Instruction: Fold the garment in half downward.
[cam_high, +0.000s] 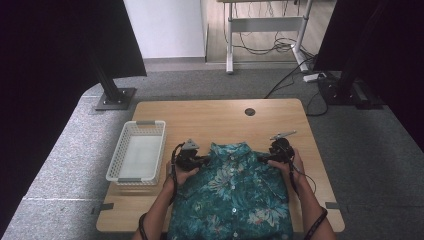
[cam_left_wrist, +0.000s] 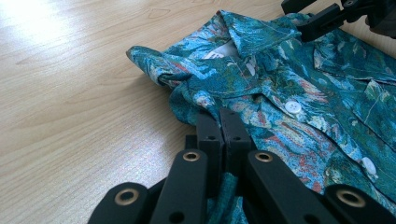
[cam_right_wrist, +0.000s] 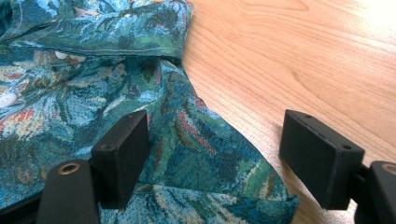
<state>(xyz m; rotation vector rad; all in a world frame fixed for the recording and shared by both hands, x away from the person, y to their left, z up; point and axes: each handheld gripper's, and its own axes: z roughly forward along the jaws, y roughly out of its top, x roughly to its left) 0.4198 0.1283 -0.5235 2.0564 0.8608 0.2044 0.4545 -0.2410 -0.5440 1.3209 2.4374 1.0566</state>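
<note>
Item: one short-sleeved shirt (cam_high: 232, 200), teal with a floral print and white buttons, lying front-up and buttoned on the wooden table (cam_high: 220, 117), collar toward twelve o'clock and hem running off the near edge at six o'clock. Condition: the body lies mostly flat; both shoulders appear already turned inward, so the garment looks narrower at the top, though how neat those folds are cannot be told from above. Left gripper (cam_high: 192, 159): at the shirt's nine-o'clock shoulder, jaws pressed together with a pinch of teal cloth caught between them, as the left gripper view shows just below the collar (cam_left_wrist: 252, 32). Right gripper (cam_right_wrist: 212, 156): at the three-o'clock shoulder, jaws spread wide and holding nothing, one jaw resting over the cloth and the other over bare wood, with the folded shoulder edge lying between them. Accessory: white mesh basket (cam_high: 116, 155), holding nothing, standing well apart at nine o'clock of the shirt. Progress, as a judgement: folding looks early to middling; side folds at the shoulders seem begun, the left one in hand, the right one apparently let go or not yet taken. Outstanding: squaring the sides, doubling the length from hem to collar, and probably transfer into the basket.
</note>
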